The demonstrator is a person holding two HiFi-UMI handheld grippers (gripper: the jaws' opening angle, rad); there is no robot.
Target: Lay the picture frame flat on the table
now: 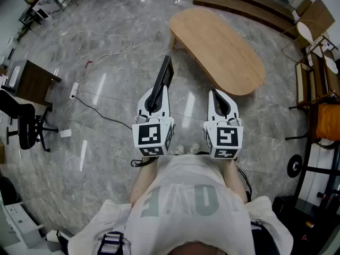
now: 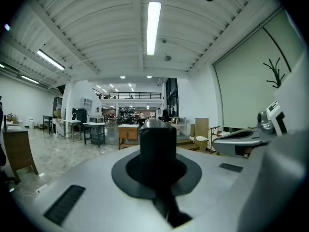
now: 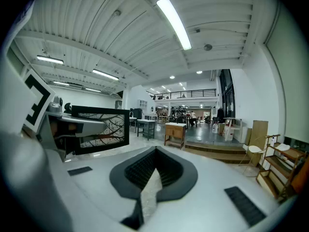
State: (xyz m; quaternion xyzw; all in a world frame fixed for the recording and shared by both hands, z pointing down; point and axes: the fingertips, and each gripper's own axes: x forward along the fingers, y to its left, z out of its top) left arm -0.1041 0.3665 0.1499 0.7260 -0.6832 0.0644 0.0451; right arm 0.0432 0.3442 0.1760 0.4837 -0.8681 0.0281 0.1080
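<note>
The picture frame (image 1: 164, 76) is black, with a branch picture, and shows edge-on in the head view. My left gripper (image 1: 155, 96) is shut on its lower end and holds it in the air over the floor. In the left gripper view the frame's dark edge (image 2: 157, 146) stands upright between the jaws. The right gripper view shows the frame's face (image 3: 100, 129) to the left. My right gripper (image 1: 217, 94) is beside it, shut, with nothing in it. The oval wooden table (image 1: 223, 47) lies ahead, beyond both grippers.
White and black cables (image 1: 90, 102) run over the marble floor at the left. A dark cabinet (image 1: 34, 81) and an office chair (image 1: 21, 124) stand at the far left. Wooden chairs (image 1: 319, 105) line the right side, and low benches (image 1: 244, 4) stand behind the table.
</note>
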